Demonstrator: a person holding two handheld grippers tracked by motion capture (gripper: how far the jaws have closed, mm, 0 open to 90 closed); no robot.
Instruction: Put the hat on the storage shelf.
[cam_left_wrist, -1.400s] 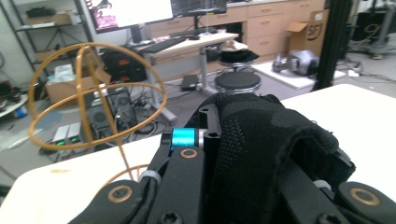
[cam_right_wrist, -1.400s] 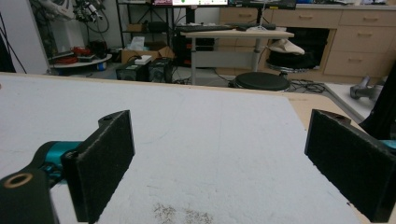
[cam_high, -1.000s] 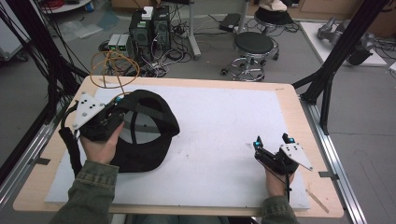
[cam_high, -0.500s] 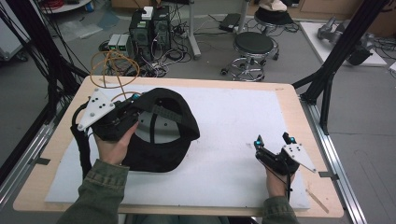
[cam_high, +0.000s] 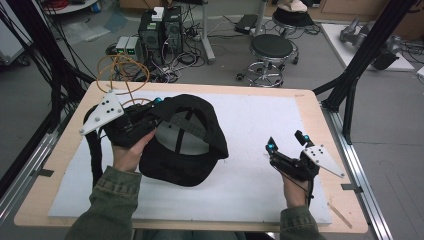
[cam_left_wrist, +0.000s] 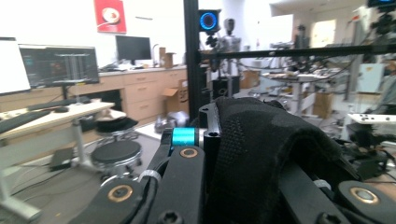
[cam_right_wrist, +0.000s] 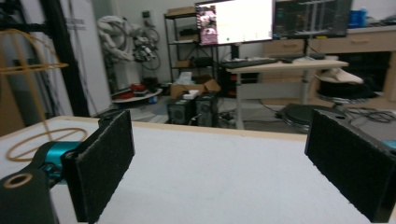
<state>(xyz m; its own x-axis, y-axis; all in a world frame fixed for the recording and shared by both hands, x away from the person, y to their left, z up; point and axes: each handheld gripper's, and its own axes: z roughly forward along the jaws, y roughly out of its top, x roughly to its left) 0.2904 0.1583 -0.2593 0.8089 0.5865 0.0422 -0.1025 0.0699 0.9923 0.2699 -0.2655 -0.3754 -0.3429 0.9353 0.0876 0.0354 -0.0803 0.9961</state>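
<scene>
Black fabric of a baseball cap (cam_high: 187, 145) is lying upside down on the left half of the white mat (cam_high: 260, 125), its hollow facing up and the back strap crossing it. Nearest the person, the right gripper (cam_high: 286, 146) is resting low on the mat's right side, jaws spread wide with nothing between them, well apart from the cap. Farther over, the left gripper (cam_high: 157, 104) is pinching the cap's rim (cam_left_wrist: 261, 140) between its closed jaws. Beyond the table edge, a yellow cable (cam_high: 120, 75) is looping.
</scene>
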